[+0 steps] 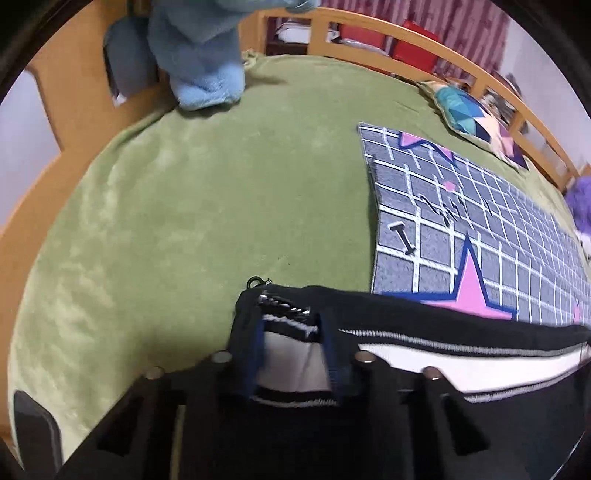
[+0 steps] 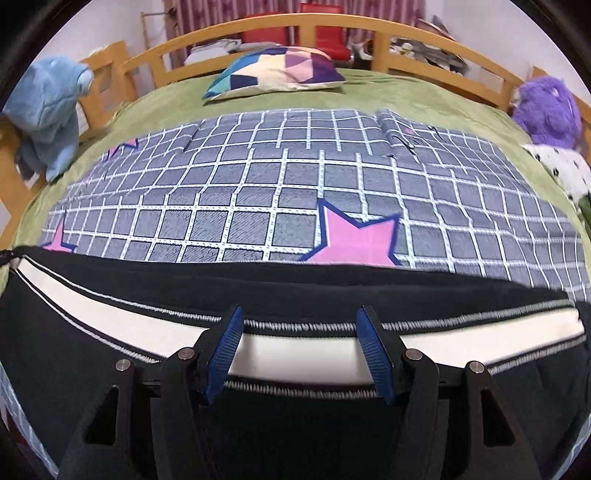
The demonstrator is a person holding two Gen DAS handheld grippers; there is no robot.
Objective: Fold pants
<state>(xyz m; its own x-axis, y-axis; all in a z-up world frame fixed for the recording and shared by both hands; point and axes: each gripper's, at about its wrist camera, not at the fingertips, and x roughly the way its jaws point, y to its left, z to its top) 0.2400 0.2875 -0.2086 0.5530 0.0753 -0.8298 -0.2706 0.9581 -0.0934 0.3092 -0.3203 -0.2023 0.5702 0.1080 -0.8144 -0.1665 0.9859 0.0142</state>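
Black pants (image 2: pixel 110 291) with a white side stripe edged in grey stitching lie across the near edge of a green bed. In the left wrist view the pants (image 1: pixel 443 325) end at a corner with a zipper and metal chain (image 1: pixel 284 304). My left gripper (image 1: pixel 293 328) has its blue-padded fingers around that end of the pants, with stripe fabric between them. My right gripper (image 2: pixel 299 325) hovers over the white stripe farther along, with its blue pads (image 2: pixel 225 350) wide apart and nothing held between them.
A grey checked blanket (image 2: pixel 258 177) with pink stars lies behind the pants on the green bedspread (image 1: pixel 184 203). A patterned pillow (image 2: pixel 277 72), a blue plush (image 2: pixel 48 110) and a purple plush (image 2: pixel 546 110) sit by the wooden bed rail (image 2: pixel 332 22).
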